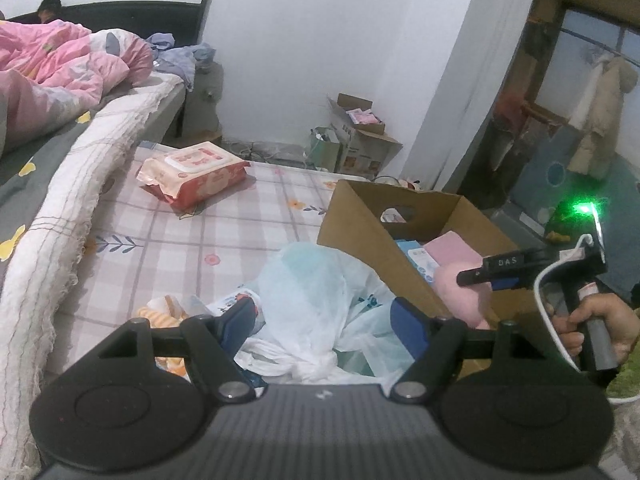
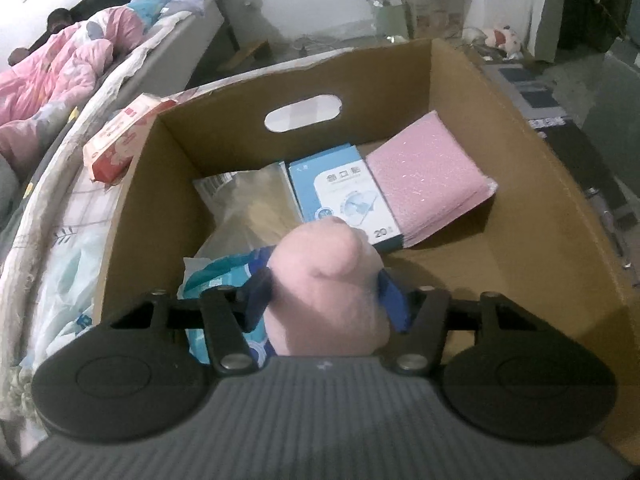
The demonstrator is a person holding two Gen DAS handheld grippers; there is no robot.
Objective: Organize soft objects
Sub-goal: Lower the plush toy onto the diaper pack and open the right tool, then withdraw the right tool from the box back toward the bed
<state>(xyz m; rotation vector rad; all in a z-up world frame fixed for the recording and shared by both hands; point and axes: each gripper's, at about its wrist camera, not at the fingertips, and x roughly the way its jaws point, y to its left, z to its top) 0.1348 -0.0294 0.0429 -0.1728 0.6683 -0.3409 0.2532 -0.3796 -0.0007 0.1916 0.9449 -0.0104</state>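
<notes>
The right gripper (image 2: 324, 300) is clamped on a pink plush soft toy (image 2: 328, 280), held over the near part of an open brown cardboard box (image 2: 500, 128) that sits on a checked floral bed sheet (image 1: 192, 240). Inside the box lie a blue-and-white carton (image 2: 340, 196), a flat pink sponge-like pad (image 2: 428, 172), a clear plastic packet (image 2: 244, 200) and a blue-printed soft pack (image 2: 224, 276), partly hidden behind the gripper's left finger. The left gripper (image 1: 324, 320) has its fingers apart, holding nothing, above a crumpled white plastic bag (image 1: 308, 300) lying just beside the box's wall. An orange-and-white striped cloth (image 1: 164, 308) peeks out left of the bag, mostly covered. Farther off on the sheet rests a red-and-white pack of wet wipes (image 1: 196, 172). A pink quilt (image 1: 60, 64) is heaped on the neighbouring bed. The plush's face is hard to make out.
</notes>
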